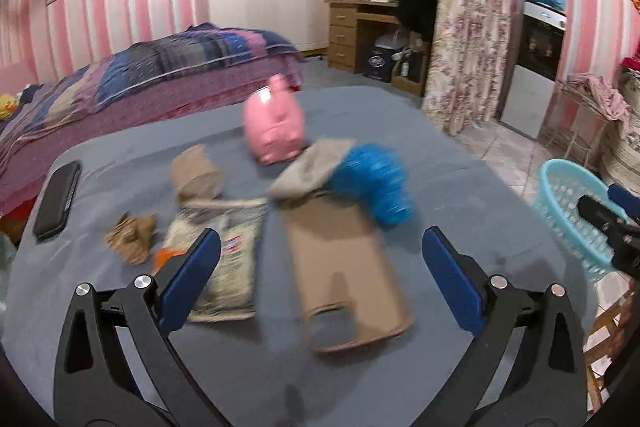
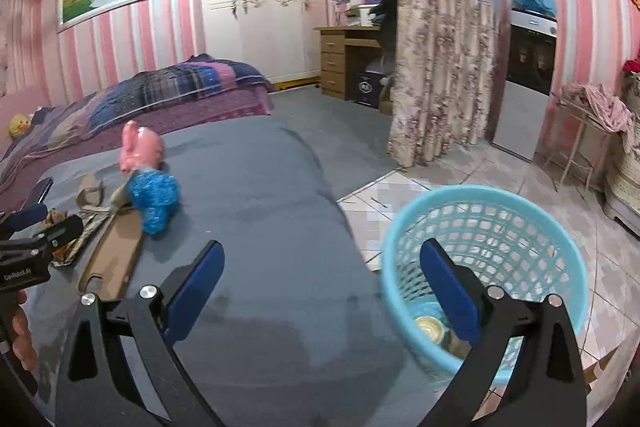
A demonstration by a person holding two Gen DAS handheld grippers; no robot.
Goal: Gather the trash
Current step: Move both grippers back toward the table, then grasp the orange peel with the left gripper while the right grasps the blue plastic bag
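Observation:
Trash lies on the grey-covered table (image 1: 248, 367): a flat brown cardboard piece (image 1: 344, 279), a crumpled blue bag (image 1: 372, 183), a printed wrapper (image 1: 228, 239), a torn cardboard scrap (image 1: 196, 175) and a crumpled brown paper (image 1: 132, 237). My left gripper (image 1: 321, 233) stands open just above the near end of the cardboard piece, holding nothing. My right gripper (image 2: 321, 247) is open and empty over the table's right edge, with its right finger in front of the light blue basket (image 2: 484, 267). A round can-like thing (image 2: 430, 327) lies in the basket.
A pink piggy bank (image 1: 274, 131) stands behind the trash. A black phone (image 1: 58, 201) lies at the table's left edge. The basket (image 1: 576, 211) sits on the tiled floor right of the table. A bed (image 1: 160, 75) lies beyond, and a floral curtain (image 1: 464, 59) hangs further right.

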